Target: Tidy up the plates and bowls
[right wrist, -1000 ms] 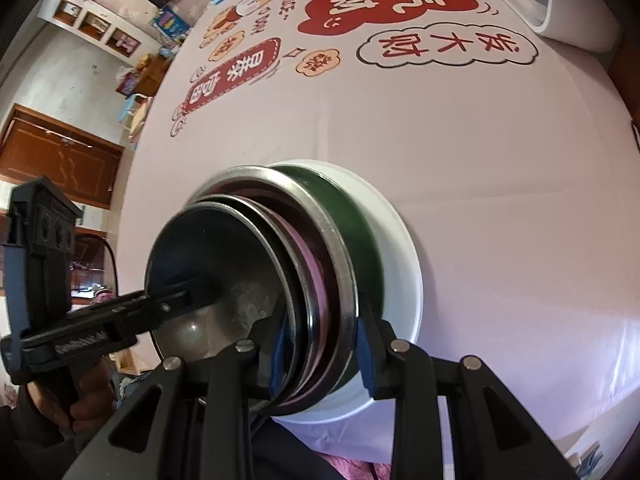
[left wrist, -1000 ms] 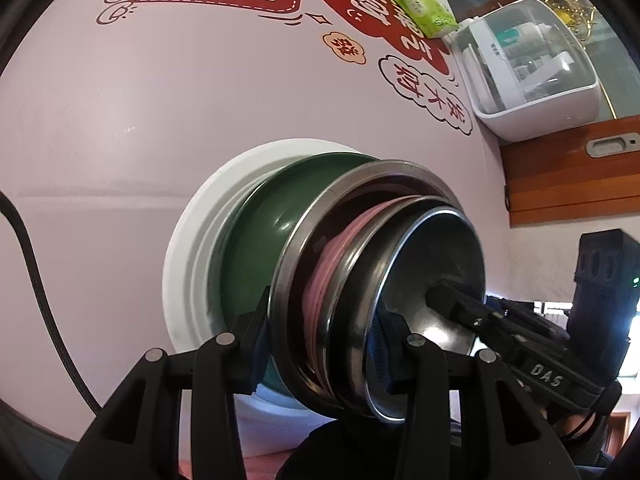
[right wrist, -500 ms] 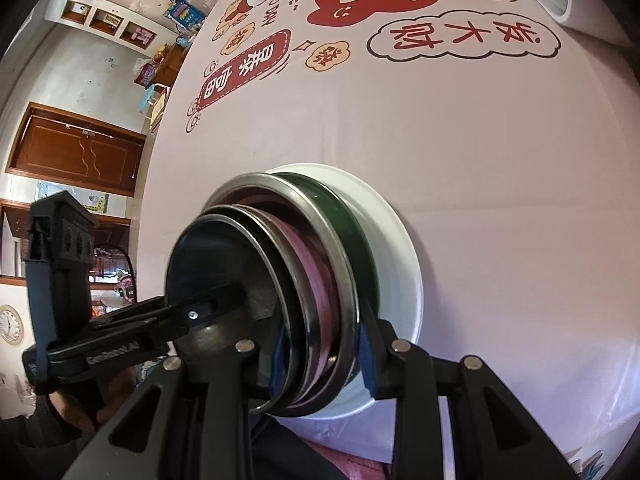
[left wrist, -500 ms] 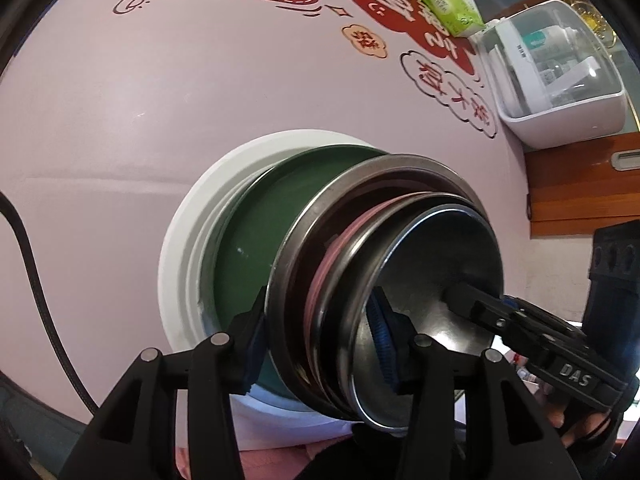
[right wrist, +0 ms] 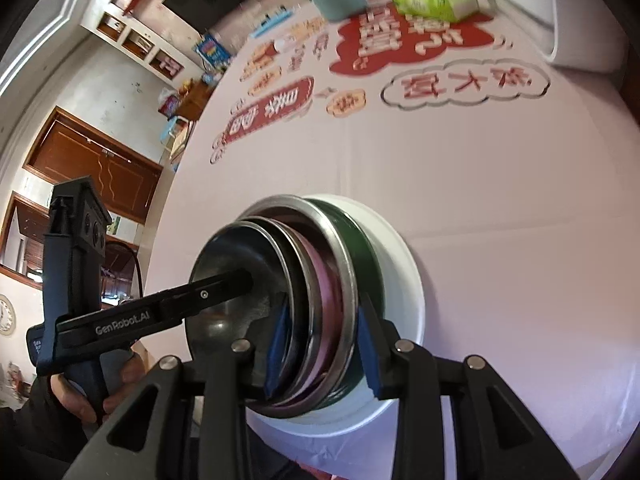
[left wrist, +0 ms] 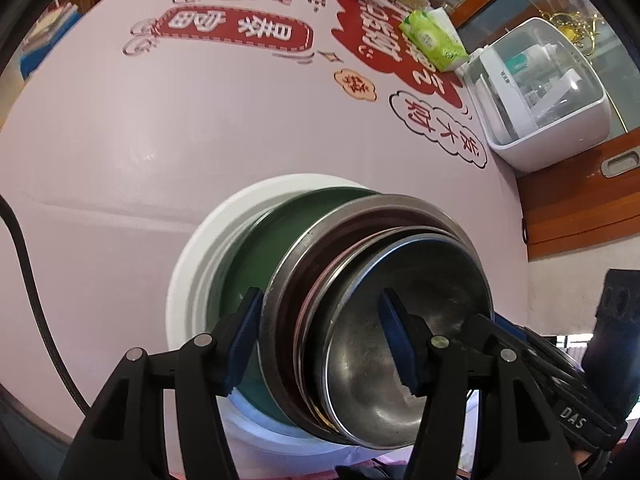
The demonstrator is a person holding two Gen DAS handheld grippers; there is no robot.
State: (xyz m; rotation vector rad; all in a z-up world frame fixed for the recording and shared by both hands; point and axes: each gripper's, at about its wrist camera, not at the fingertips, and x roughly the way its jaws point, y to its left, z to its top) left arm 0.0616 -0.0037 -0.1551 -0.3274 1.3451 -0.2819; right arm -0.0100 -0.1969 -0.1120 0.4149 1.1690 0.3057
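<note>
On the pink tablecloth (left wrist: 160, 152), the nested steel bowls (left wrist: 400, 320) sit in the green bowl (left wrist: 256, 264) on the white plate (left wrist: 192, 280); left gripper (left wrist: 320, 336), clamped a second ago, is opening clear, while right gripper (right wrist: 320, 344) still pinches their rims, so stacking looks finished

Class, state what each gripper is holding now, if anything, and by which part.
Right gripper: the nested bowls, pinched across their near rims. Left gripper: nothing; its fingers are opening, straddling the opposite rims without pressing.

Bowls (left wrist: 400, 320) nested on plate (left wrist: 192, 280), on table (left wrist: 160, 120), tissue pack (left wrist: 434, 38) behind
</note>
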